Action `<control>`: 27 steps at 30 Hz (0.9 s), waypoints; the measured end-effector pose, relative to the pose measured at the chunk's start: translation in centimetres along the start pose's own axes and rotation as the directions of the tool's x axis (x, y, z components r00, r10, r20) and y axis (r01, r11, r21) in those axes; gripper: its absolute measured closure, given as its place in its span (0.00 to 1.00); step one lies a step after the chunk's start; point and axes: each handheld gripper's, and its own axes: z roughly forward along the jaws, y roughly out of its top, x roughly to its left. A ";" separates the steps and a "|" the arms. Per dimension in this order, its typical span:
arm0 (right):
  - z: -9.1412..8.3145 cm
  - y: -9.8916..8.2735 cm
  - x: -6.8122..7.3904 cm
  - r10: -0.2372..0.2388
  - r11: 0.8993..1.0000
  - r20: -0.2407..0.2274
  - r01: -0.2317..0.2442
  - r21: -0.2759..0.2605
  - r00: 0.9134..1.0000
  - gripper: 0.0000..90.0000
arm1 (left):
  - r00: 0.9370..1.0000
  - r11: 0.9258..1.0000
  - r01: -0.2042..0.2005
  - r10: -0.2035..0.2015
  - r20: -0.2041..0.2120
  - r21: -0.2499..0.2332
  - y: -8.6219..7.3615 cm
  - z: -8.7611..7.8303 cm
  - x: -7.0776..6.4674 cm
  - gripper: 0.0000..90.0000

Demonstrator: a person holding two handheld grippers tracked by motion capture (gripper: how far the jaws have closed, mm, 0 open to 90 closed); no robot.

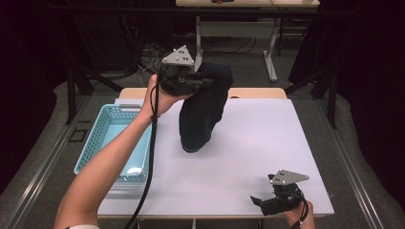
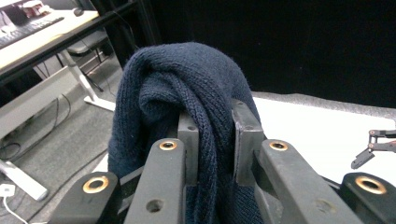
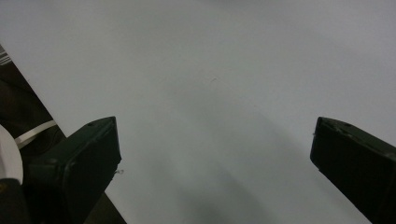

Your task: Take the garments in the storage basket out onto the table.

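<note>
Nearest the high camera, at about five o'clock on the table [image 1: 248,157], my right gripper [image 1: 260,201] rests low over the white surface near the front edge, its jaws spread wide with nothing between them; its own view looks along those two black jaws at bare tabletop.

By size: the table runs from six o'clock up to twelve, covered in white; on it, at nine o'clock, sits the light blue basket [image 1: 98,136] against the left edge; next comes the dark navy knitted garment [image 1: 203,107], hanging near the centre toward eleven o'clock, its top bunched and lifted, its lower end reaching down to the table around the middle, though I cannot tell whether it touches; then my left gripper [image 1: 198,78], raised at eleven o'clock above the far part of the table, my left hand [image 1: 162,95] wrapped round its body.

My left gripper's own view shows its jaws [image 2: 215,140] pressed tight on a thick fold of the navy knit, which bulges over them; my right gripper appears small at three o'clock there.
</note>
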 end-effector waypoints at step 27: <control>0.1 -0.1 0.0 0.005 1.000 -0.001 -0.005 0.002 1.000 0.01 | 0.997 0.987 0.048 -0.058 0.057 0.153 -6.1 3.9 -0.4 0.86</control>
